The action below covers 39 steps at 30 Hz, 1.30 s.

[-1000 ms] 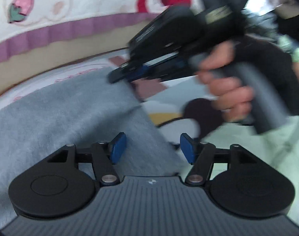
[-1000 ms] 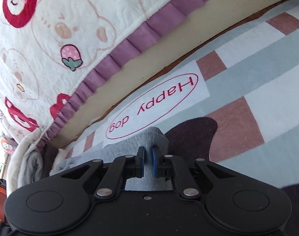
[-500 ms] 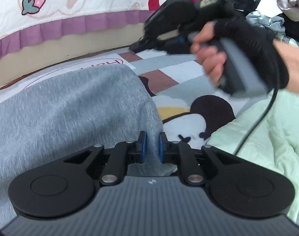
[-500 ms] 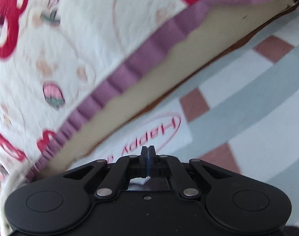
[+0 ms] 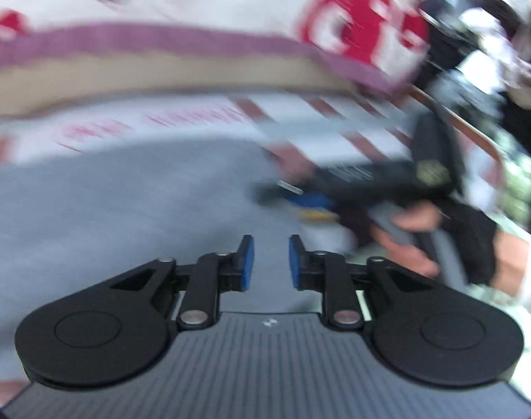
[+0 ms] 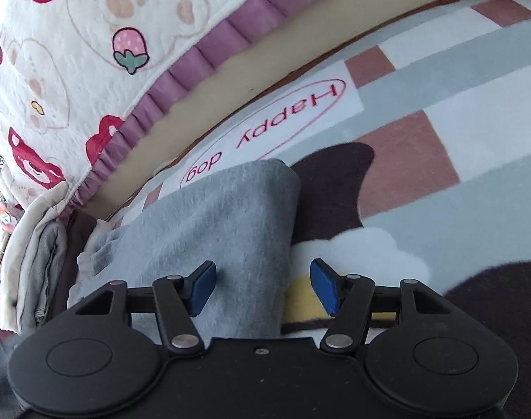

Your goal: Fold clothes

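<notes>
Grey garment [image 6: 223, 230] lies folded on patterned rug [image 6: 457, 111], near bed-side edge. Right gripper [image 6: 263, 288] jaws opening, spread over garment's edge, gripping nothing. Left gripper [image 5: 267, 262] jaws opening, empty, above cloth.

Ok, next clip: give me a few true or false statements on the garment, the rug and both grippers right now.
1. The grey garment lies on the patterned rug. True.
2. The right gripper is clamped on the garment. False: its jaws are opening, pads clear of the cloth.
3. The rug carries the words "Happy dog". True.
4. The left gripper pinches the fabric. False: its jaws are opening, with a gap between the pads.
5. The bedspread has a green frill. False: the frill is purple.
</notes>
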Motion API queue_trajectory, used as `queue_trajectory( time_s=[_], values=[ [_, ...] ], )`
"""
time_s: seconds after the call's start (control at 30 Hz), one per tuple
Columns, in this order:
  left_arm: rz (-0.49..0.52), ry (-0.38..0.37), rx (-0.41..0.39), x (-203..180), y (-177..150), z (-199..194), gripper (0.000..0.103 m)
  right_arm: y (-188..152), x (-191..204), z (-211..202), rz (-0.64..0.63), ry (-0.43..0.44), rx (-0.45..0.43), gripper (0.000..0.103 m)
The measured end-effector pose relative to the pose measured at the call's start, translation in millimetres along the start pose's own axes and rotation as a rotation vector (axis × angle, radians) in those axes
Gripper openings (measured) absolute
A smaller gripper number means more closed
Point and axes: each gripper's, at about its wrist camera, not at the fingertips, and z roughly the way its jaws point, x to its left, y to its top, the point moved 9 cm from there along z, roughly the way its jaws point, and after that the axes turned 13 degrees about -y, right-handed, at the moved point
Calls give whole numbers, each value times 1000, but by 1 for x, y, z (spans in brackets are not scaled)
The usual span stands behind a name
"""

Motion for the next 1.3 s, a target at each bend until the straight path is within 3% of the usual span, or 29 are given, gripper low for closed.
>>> queue_trajectory(
  time_s=[0.13,0.2,0.27,0.3,0.33,0.37,0.43,0.53,0.67,0.7,0.73,0.77,0.87,1.03,1.13,1.2,1.23,1.3],
  values=[
    [-101,324,1,98,-7,-19,23,1,7,3,-43,1,-1,66],
    [-76,413,-16,124,-6,-27,11,-1,6,2,-28,15,-2,66],
    [-42,521,-24,147,-5,-35,12,-8,5,1,2,44,16,66],
    [-8,613,-9,157,-2,-39,18,-12,5,0,16,60,28,66],
    [17,693,8,168,0,-43,19,-17,6,-2,26,80,50,66],
    [6,720,15,177,1,-47,19,-23,7,-3,36,100,73,66],
    [-89,655,-18,187,1,-61,19,-38,13,-3,44,146,126,66],
    [-225,466,-136,169,4,-86,21,-51,16,-2,72,204,157,67],
    [-179,303,-191,126,-7,-88,52,-44,18,8,159,254,142,66],
    [-166,284,-178,121,-15,-81,61,-41,21,9,159,257,125,38],
    [-154,272,-161,118,-22,-74,65,-36,29,7,116,249,87,23],
    [-139,276,-139,118,-27,-68,67,-31,36,2,94,253,50,23],
    [-139,280,-132,122,-33,-55,64,-8,68,-36,77,320,-37,22],
    [-230,154,-186,95,-14,-51,56,12,116,-108,-39,333,-130,21],
    [-251,28,-178,58,-6,-30,55,18,106,-152,-43,281,-184,21],
    [-254,-40,-155,32,-8,-5,55,17,85,-169,-27,197,-213,21],
    [-227,-39,-121,20,-12,10,55,13,71,-169,-22,123,-201,21],
    [-154,51,-25,14,-19,29,55,5,42,-171,-13,-23,-178,21]
  ],
)
